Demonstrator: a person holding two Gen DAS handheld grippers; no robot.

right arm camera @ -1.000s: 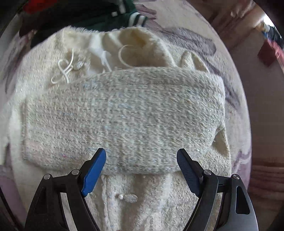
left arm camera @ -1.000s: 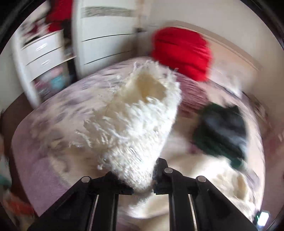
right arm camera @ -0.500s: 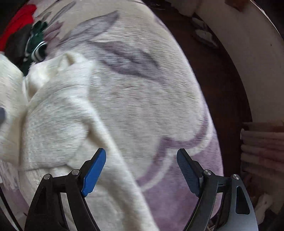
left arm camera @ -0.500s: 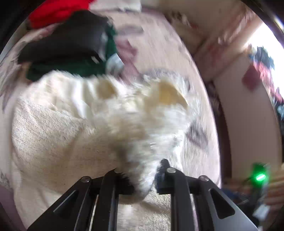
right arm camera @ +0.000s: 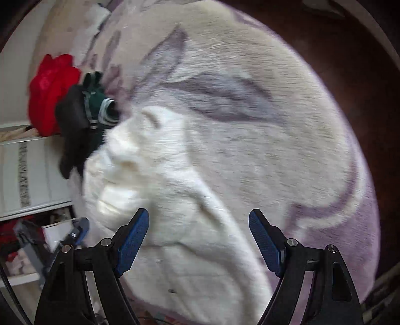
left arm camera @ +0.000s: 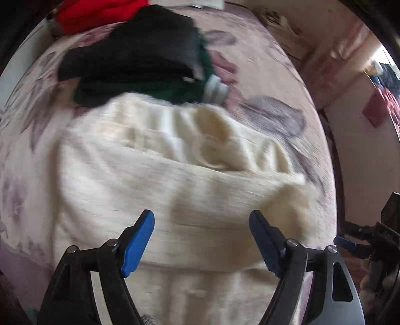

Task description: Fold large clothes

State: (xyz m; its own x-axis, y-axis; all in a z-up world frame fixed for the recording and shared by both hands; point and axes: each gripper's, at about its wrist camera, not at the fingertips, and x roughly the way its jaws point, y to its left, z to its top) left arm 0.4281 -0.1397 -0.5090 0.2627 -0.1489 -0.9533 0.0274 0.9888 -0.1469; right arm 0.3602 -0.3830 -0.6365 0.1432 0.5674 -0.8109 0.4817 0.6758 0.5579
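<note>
A cream knitted garment (left arm camera: 155,175) lies on the bed with one sleeve folded across its body. My left gripper (left arm camera: 201,240) hovers above that sleeve. Its jaws are opening and its blue pads (left arm camera: 138,240) stand clear of the knit, holding nothing. The right wrist view shows the same garment (right arm camera: 175,212) from its right side. My right gripper (right arm camera: 198,241) is open above the garment's edge and grips nothing. The right gripper's tip also shows at the right edge of the left wrist view.
The bed carries a cream and purple flowered blanket (right arm camera: 250,112). A stack of folded dark and green clothes (left arm camera: 140,62) lies beyond the cream garment, with a red garment (left arm camera: 92,12) behind it. White drawers (right arm camera: 30,172) stand left of the bed; dark floor (right arm camera: 350,62) lies to the right.
My left gripper carried the fringed sleeve across the garment, laid it down and opened. My right gripper swung off the garment's middle to its right edge, open throughout.
</note>
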